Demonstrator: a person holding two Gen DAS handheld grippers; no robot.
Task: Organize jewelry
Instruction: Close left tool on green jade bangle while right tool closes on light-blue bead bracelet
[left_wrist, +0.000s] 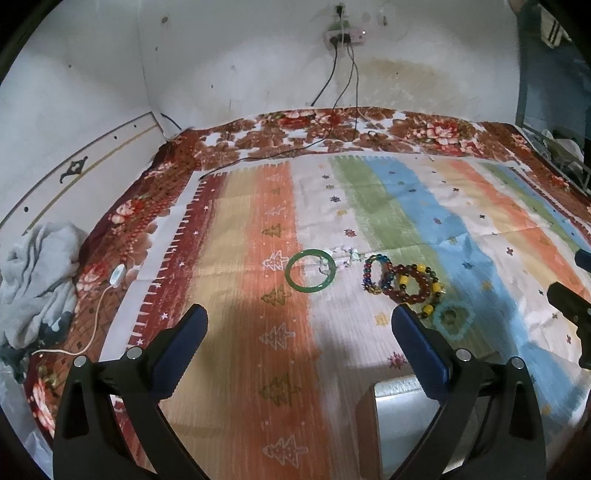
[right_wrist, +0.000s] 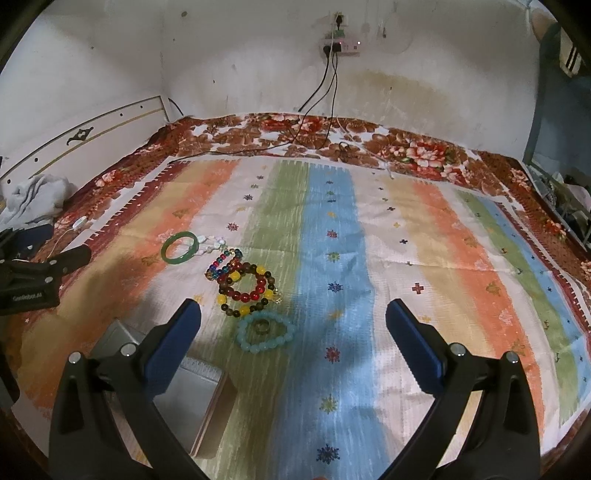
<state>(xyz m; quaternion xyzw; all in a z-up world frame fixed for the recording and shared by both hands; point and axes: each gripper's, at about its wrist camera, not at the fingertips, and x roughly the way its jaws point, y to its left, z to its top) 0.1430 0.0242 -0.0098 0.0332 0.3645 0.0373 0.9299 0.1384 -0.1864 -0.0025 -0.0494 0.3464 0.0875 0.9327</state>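
Jewelry lies on a striped cloth (left_wrist: 258, 229) (right_wrist: 332, 229). A green bangle (left_wrist: 311, 270) (right_wrist: 180, 247) lies leftmost, with a pale bead string (left_wrist: 345, 256) (right_wrist: 212, 243) beside it. To its right lie a multicolour bead bracelet (left_wrist: 376, 275) (right_wrist: 223, 264), a red and yellow bead bracelet (left_wrist: 415, 284) (right_wrist: 247, 291) and a light blue bead bracelet (left_wrist: 452, 317) (right_wrist: 266, 332) with a small ring (right_wrist: 263, 326) inside it. A silver box (left_wrist: 399, 424) (right_wrist: 184, 398) sits nearest. My left gripper (left_wrist: 299, 325) and right gripper (right_wrist: 293, 317) are open, empty, above the cloth.
A floral bedspread (left_wrist: 332, 129) lies under the cloth. Black cables (left_wrist: 332, 122) run from a wall socket (right_wrist: 340, 46). A grey bundle of fabric (left_wrist: 37, 280) and a white cord (left_wrist: 99, 314) lie at the left. The left gripper shows in the right view (right_wrist: 37, 273).
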